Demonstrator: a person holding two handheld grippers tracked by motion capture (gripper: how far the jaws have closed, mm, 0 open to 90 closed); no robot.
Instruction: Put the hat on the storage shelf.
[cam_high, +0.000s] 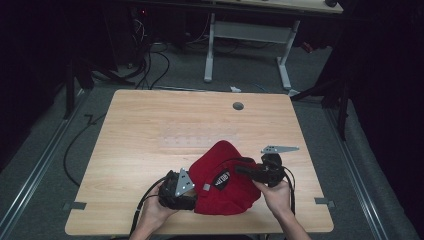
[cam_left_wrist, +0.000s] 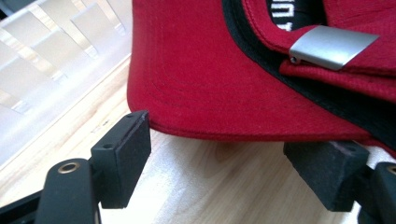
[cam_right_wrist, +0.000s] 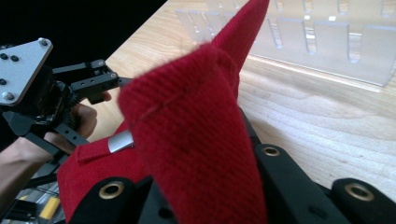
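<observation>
— What is sitting at the left?

— The left gripper (cam_high: 192, 192), held in the person's left hand (cam_high: 156, 210), is resting low on the wooden tabletop (cam_high: 150, 135) near its front edge. In the left gripper view its fingers (cam_left_wrist: 122, 156) are standing wide apart, one on each side of the red cap's lower edge, closing on nothing — the cloth is hanging just above the gap.

— And the cap itself?

— The red cap (cam_high: 225, 180) is lying at the front middle of the tabletop, between the two grippers. A silver buckle (cam_left_wrist: 332, 46) is showing on its strap in the left gripper view, with a black band running beside it, and a dark label (cam_high: 221, 179) is facing up in the high view.

— What is the right side doing?

— The right gripper (cam_high: 239, 170), held in the right hand (cam_high: 277, 195), is reaching over the cap from the right. In the right gripper view a fold of the red cloth is rising straight out from between its fingers, so they are pinching the cap — the fingertips themselves are hidden under the fabric. A clear plastic rack (cam_right_wrist: 317, 37) is lying on the tabletop farther off.
</observation>
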